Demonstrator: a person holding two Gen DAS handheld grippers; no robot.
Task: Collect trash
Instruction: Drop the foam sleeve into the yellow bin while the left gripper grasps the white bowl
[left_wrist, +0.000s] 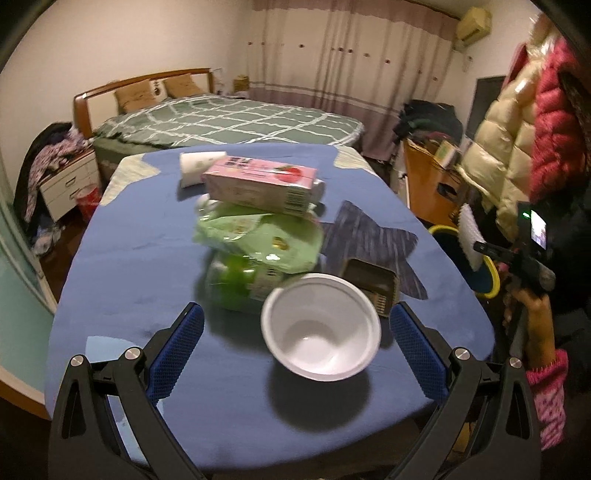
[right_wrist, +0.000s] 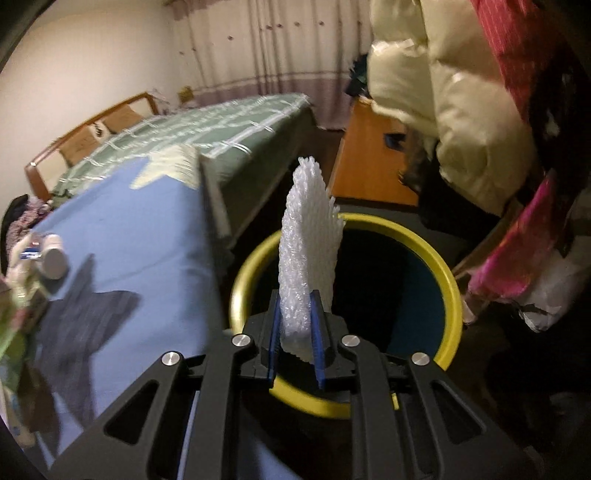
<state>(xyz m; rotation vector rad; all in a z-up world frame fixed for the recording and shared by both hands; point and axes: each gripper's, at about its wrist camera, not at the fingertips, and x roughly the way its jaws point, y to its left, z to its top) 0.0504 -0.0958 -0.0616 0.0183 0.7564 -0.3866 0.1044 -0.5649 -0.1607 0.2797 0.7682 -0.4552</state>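
Right gripper (right_wrist: 297, 328) clamped foam net (right_wrist: 306, 251) above the yellow-rimmed bin (right_wrist: 436, 254); left gripper (left_wrist: 295, 328) gaped wide around the empty bowl (left_wrist: 320, 329).

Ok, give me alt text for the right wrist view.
The right gripper is shut on a white foam net sleeve, holding it upright over a yellow-rimmed bin. To the left lies a blue tablecloth, with a green checked bed behind it.
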